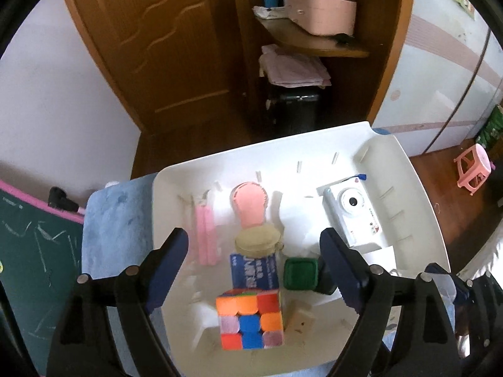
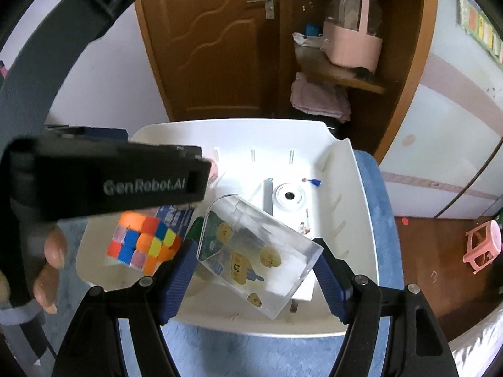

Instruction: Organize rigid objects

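A tray (image 1: pixel 408 169) sits on a towel (image 1: pixel 116 220). In the left wrist view, a puzzle cube (image 1: pixel 250 319) lies at the tray's near edge, with a box (image 1: pixel 253 270) directly behind it. A round lid (image 1: pixel 257 240) rests on the box's far end, and a brush (image 1: pixel 250 204) lies behind that. Two sticks (image 1: pixel 206 235) lie left of the brush. A small jar (image 1: pixel 300 273) stands just right of the box. A camera (image 1: pixel 352 213) lies at the far right. A clear case (image 2: pixel 257 251) sits tilted between the right jaws, above the tray.
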